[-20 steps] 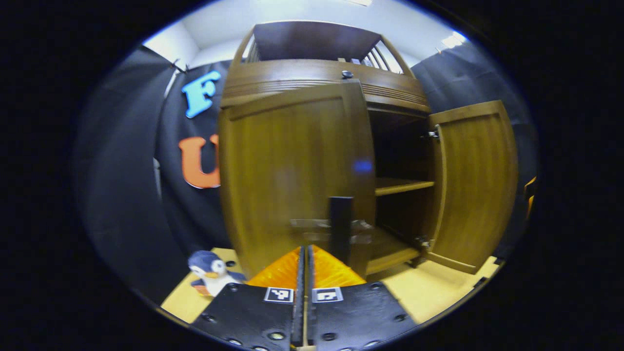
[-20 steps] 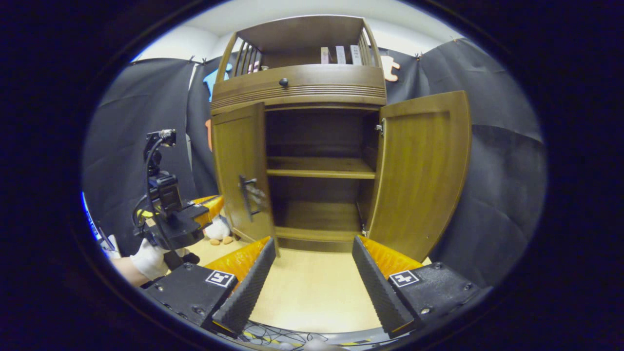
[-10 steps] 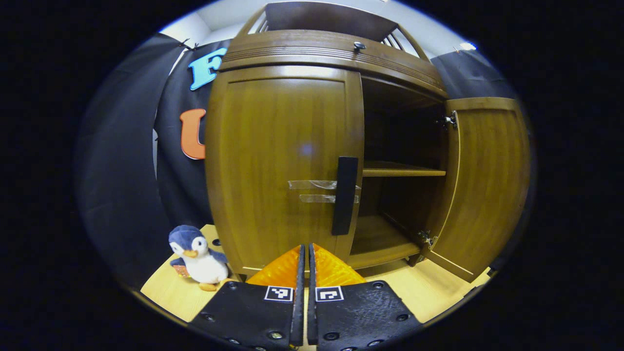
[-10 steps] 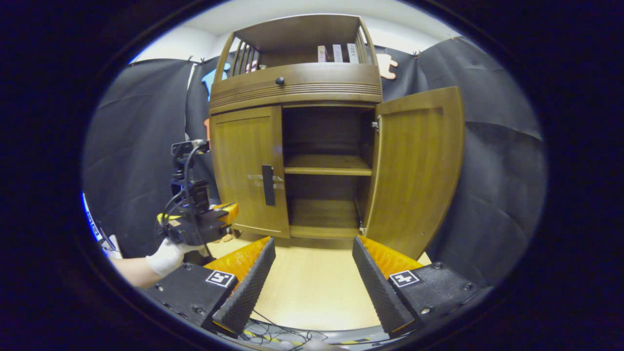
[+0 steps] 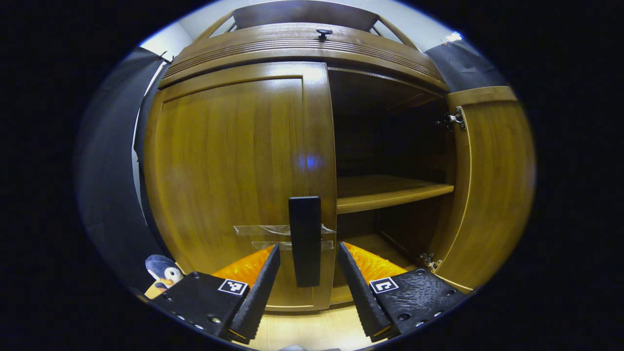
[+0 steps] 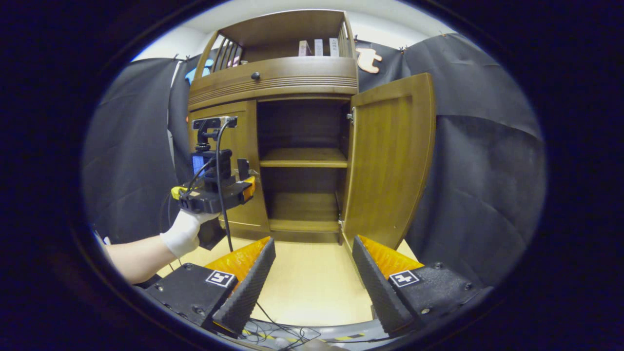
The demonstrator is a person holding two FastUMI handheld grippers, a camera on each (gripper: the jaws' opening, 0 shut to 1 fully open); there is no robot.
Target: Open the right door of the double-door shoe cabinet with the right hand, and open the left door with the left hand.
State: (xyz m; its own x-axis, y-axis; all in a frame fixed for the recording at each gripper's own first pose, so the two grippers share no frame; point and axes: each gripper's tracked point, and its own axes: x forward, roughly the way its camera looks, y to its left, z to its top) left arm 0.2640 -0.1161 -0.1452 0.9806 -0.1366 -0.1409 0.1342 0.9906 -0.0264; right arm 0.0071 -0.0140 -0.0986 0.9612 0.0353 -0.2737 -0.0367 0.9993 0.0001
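The left door (image 5: 234,185) of the shoe cabinet (image 6: 273,80) now stands shut or nearly so against the frame, whereas a second ago it was swung partway out. Its dark, flat, upright bar handle (image 5: 304,241) sits at the door's inner edge, with two strips of clear tape crossing behind it. The left claw (image 5: 304,280), whose fingers were pressed together half a second ago, has spread open and drawn up close, one finger on each side of the handle without touching it (the gap on both sides is plain in the left gripper view). In the right gripper view the same left claw (image 6: 246,183) is held by a white-gloved hand (image 6: 185,234) right at the door.

The right door (image 6: 392,156) stays swung wide open, showing a metal hinge (image 5: 456,119) and a smooth wooden shelf (image 6: 302,158) inside. The wood is glossy brown with a ribbed band under a small dark knob (image 6: 255,75).

The right claw (image 6: 312,278) is open and empty, hanging back over the pale wooden tabletop (image 6: 312,282). A plush penguin (image 5: 163,273) sits left of the cabinet.
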